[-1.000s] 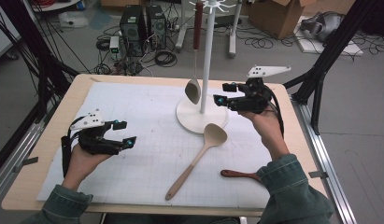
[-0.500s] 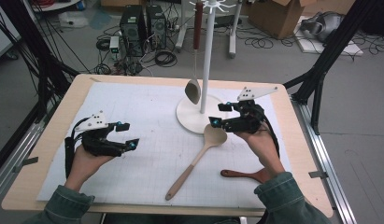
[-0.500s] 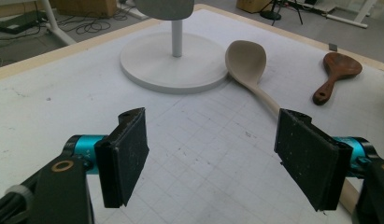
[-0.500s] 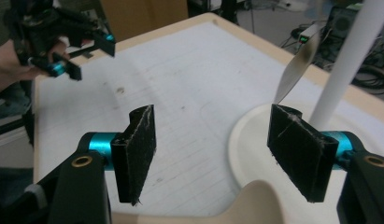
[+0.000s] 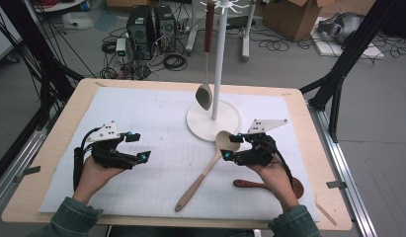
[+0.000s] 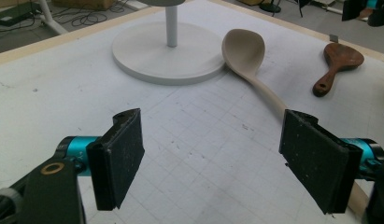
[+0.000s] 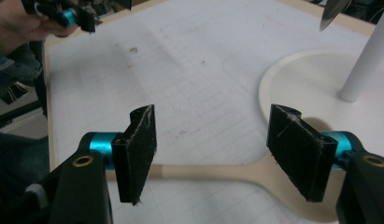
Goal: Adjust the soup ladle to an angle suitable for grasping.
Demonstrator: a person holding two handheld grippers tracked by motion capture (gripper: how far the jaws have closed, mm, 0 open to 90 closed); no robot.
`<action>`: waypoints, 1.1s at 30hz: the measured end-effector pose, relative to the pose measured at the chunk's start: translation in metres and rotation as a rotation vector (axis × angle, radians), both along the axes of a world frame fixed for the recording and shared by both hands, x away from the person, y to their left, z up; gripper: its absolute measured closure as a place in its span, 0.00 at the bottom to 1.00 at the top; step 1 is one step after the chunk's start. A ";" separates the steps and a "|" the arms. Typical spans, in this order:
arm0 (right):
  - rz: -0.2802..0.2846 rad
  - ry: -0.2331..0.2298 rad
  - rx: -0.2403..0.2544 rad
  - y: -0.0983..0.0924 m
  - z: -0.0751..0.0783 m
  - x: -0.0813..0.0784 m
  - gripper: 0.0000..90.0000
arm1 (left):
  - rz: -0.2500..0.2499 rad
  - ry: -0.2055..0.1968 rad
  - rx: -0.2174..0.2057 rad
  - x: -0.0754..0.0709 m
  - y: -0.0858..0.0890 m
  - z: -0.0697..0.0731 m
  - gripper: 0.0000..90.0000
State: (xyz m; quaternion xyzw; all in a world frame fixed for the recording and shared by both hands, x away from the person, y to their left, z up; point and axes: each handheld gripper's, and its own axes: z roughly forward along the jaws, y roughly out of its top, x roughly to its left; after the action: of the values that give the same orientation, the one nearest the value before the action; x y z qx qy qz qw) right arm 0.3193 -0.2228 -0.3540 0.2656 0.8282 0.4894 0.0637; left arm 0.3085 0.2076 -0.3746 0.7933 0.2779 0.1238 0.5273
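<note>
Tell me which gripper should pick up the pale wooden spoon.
Right. The right gripper hangs open over the pale wooden spoon, near its bowl, the neck lying between its jaws. The left gripper is open too, but off to the side over bare mat.

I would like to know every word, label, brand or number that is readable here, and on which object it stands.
None: no readable text stands on any object.
The white mat carries a printed grid, no legible figures.
The wooden spoon, the white stand and the cardboard box show no legible marking.

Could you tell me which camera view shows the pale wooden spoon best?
The high view: the pale wooden spoon lies whole from bowl to handle end. The left gripper view shows bowl and part of the handle; the right gripper view, its neck between open jaws.
</note>
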 end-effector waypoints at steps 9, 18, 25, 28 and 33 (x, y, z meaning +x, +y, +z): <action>0.109 0.016 -0.049 0.005 -0.023 -0.014 0.73 | 0.012 -0.004 0.021 -0.008 -0.001 -0.008 0.22; 0.212 0.058 -0.085 0.018 -0.049 -0.022 0.97 | 0.027 0.001 0.031 -0.011 0.002 -0.016 0.20; 0.259 0.075 -0.103 0.026 -0.062 -0.025 1.00 | 0.029 0.009 0.027 -0.013 0.003 -0.022 0.20; 0.283 0.089 -0.114 0.033 -0.068 -0.026 1.00 | 0.028 0.008 0.024 -0.013 0.004 -0.022 0.20; 0.322 0.108 -0.134 0.045 -0.080 -0.029 1.00 | 0.028 0.005 0.023 -0.013 0.006 -0.021 0.20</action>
State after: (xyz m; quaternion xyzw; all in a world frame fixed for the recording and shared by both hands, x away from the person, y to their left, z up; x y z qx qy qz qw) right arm 0.2908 -0.1777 -0.4343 0.1508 0.8930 0.4219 -0.0424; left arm 0.2955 0.2131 -0.3955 0.7956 0.2892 0.1323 0.5156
